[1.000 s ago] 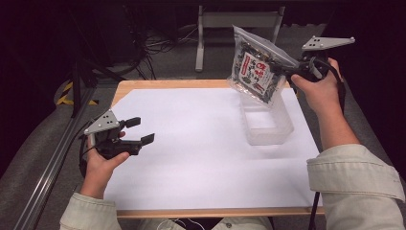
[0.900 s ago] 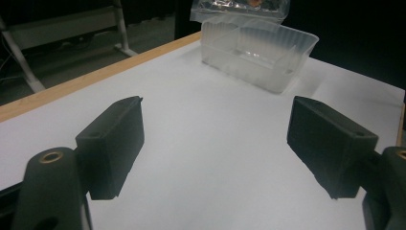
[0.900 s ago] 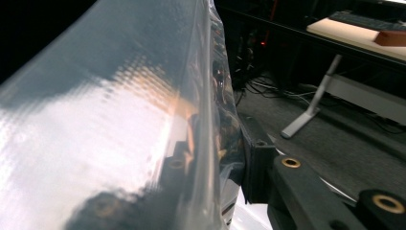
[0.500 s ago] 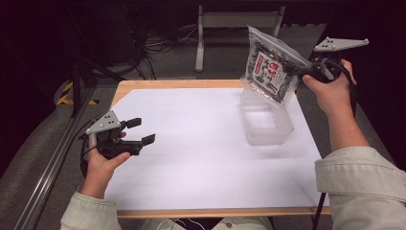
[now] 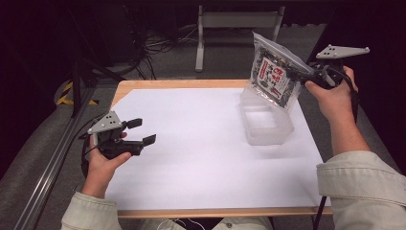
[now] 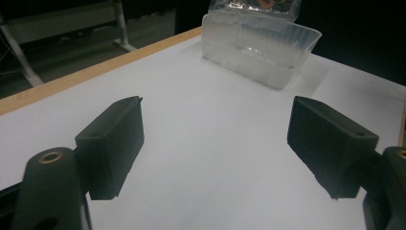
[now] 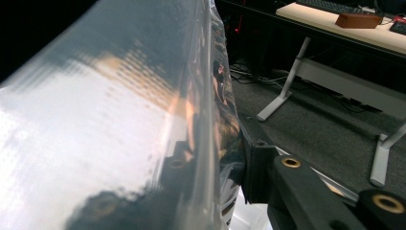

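Observation:
A clear plastic bag [image 5: 275,79] with red, white and dark contents hangs in the air at the far right, its lower end just above a clear plastic tub [image 5: 265,120]. My right gripper [image 5: 300,76] is shut on the bag's right edge. In the right gripper view the shiny bag [image 7: 143,124] fills the near field, pinched between the jaws. My left gripper [image 5: 141,132] hovers open over the white sheet at the left, nothing between its fingers [image 6: 115,143]. The tub [image 6: 261,48] stands farther off in the left gripper view, with the bag [image 6: 253,7] above it.
A white sheet [image 5: 191,153] covers the wooden table [image 5: 210,212]. Behind the table are a grey metal stand [image 5: 234,24] and cables on the floor. A metal rail [image 5: 52,167] runs along the left side.
The right hand has carried the bag to the right and slightly down, toward the tub's far end. The left gripper has stayed in place.

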Action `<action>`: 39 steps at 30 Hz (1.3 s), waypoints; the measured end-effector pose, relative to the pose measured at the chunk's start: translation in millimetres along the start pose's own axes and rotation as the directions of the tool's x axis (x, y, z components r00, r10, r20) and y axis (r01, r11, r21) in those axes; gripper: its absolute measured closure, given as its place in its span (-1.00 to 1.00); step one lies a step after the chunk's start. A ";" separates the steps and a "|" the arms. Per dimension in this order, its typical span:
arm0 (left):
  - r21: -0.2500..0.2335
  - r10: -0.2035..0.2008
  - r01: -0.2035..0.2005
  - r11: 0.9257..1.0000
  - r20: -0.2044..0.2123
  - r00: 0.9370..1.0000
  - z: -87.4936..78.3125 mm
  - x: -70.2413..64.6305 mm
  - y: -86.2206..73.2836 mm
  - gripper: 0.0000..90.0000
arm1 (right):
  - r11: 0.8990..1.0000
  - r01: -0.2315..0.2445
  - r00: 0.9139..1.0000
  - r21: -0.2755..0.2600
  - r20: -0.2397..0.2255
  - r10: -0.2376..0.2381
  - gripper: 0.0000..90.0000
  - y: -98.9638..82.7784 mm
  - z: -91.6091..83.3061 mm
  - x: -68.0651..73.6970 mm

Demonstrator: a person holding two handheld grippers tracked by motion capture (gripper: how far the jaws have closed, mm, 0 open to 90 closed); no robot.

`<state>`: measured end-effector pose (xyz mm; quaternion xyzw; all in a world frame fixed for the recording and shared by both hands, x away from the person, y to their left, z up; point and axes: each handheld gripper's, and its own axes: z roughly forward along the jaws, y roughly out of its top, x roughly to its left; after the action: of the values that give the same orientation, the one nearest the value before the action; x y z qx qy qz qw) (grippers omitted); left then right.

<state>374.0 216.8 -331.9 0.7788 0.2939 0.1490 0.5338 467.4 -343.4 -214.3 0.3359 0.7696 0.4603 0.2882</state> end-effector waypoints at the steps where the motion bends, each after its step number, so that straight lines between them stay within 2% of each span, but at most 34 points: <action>1: 0.002 -0.003 0.003 1.000 0.002 1.000 0.0 -0.3 -0.2 -0.53 | 1.000 0.006 1.000 -0.003 -0.001 -0.006 0.70 -1.3 0.7 1.0; 9: 0.004 -0.005 0.005 1.000 0.000 1.000 0.2 0.7 -1.7 -0.53 | 1.000 0.017 1.000 0.018 -0.004 -0.017 0.70 -9.9 5.7 7.2; 13: 0.006 -0.011 0.011 1.000 -0.002 1.000 0.8 1.5 -3.2 -0.53 | 0.999 0.019 1.000 0.038 -0.024 -0.018 0.70 -17.3 9.3 11.3; 19: 0.012 -0.011 0.011 1.000 -0.001 1.000 2.0 1.6 -3.6 -0.53 | 0.998 0.003 0.999 0.058 -0.037 -0.001 0.70 -28.5 13.2 12.7; 26: 0.018 -0.001 0.001 1.000 0.000 1.000 3.8 2.6 -3.7 -0.54 | 0.997 -0.054 0.997 0.054 -0.045 0.056 0.70 -44.6 17.2 7.1; 31: 0.018 -0.011 0.011 1.000 0.001 1.000 4.4 2.4 -4.3 -0.54 | 0.996 -0.059 0.997 0.065 -0.041 0.062 0.70 -52.3 20.4 4.9; 39: 0.024 -0.004 0.004 1.000 -0.002 1.000 4.4 3.8 -4.9 -0.54 | 0.994 -0.084 0.994 0.073 -0.057 0.088 0.70 -61.1 26.8 3.8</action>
<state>377.8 217.1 -338.4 0.7843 0.2980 0.1452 0.5244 469.9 -348.1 -280.9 0.3647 0.7785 0.4547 0.2327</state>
